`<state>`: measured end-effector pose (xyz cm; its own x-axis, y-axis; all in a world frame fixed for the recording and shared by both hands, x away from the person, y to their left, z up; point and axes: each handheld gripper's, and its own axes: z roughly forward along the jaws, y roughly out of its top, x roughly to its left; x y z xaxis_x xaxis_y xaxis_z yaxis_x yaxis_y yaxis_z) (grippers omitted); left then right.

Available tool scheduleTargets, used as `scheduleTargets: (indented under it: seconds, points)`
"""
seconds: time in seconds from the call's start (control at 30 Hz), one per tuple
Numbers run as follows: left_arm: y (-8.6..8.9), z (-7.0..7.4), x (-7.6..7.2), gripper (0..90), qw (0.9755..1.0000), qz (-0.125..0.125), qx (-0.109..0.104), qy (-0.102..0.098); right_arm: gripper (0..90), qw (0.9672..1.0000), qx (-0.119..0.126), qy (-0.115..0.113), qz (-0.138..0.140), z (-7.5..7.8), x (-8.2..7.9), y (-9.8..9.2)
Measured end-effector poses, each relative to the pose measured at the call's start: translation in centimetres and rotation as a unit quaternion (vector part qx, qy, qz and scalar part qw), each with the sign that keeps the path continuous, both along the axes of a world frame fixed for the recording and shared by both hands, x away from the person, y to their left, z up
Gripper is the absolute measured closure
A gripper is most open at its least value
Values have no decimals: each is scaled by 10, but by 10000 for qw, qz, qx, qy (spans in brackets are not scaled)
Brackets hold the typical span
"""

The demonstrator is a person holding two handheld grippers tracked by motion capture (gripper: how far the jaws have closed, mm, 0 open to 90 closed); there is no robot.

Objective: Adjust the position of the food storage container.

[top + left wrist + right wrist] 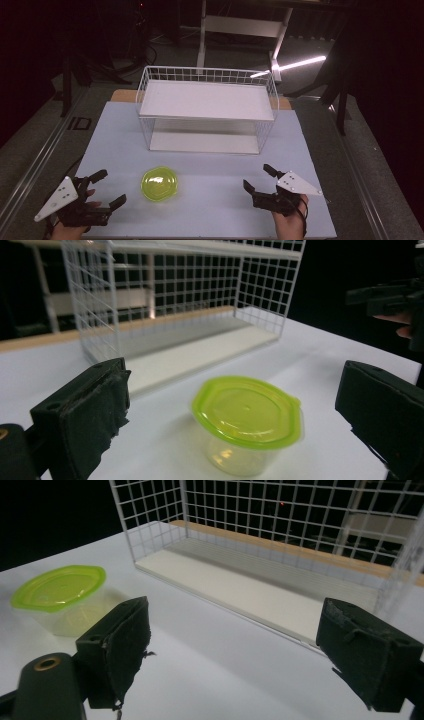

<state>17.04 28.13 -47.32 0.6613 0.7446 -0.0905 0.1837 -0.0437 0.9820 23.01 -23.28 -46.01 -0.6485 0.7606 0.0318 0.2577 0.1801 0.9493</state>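
**Both claws open, container untouched — approach step**

My left gripper [102, 192] sits near the front left corner of the tabletop [210, 220], jaws spread wide, nothing between them. In the left gripper view the two black pads frame the lidded container [247, 422] dead ahead, so I judge this claw is the one lined up for the grab. No contact yet; there's clear tabletop between pads and tub.

My right gripper [260, 180] is near the front right corner, jaws also wide apart and holding nothing. In its own view it points toward the wire rack [300, 545], with the container [60, 597] off to its left, apart from the pads.

The container [160, 183] is a clear tub with a yellow-green lid, closed, standing upright on the tabletop front of centre, between the two grippers and a bit nearer the left one. The wire rack [207, 107] stands behind it toward the back edge, two white shelves, both bare, open front facing me.

Step in hand, as I read it: pre-grasp, reaching for the tub. Next move calls for easing the left claw forward until the pads straddle the tub's walls below the lid rim, then closing gently — thin plastic, likely to flex or skid if squeezed off-centre. Rack shelf looks like the probable destination.
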Motion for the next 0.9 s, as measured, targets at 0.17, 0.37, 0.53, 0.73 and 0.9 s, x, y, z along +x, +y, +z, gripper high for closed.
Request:
scheduleTargets:
  seconds: [0.17, 0.37, 0.53, 0.73, 0.9]
  points:
    - [3, 5, -6, 19, 9999, 70, 6, -107, 140, 9999, 38, -24, 105, 2, 0, 5]
    - [2, 12, -6, 19, 9987, -73, -209, 459, 140, 9998, 103, -80, 154, 6, -2, 7]
    - [-2, 10, -2, 21, 9979, -127, 207, 609, 140, 9996, 216, -63, 141, 8, -3, 4]
    - [-2, 8, 2, 464, 9969, -199, 413, 635, 144, 9992, 352, -28, 212, 11, -4, 7]
    - [-5, -3, 6, 776, 9874, -76, 1227, 993, 144, 9990, 334, -84, 299, 12, -6, 9]
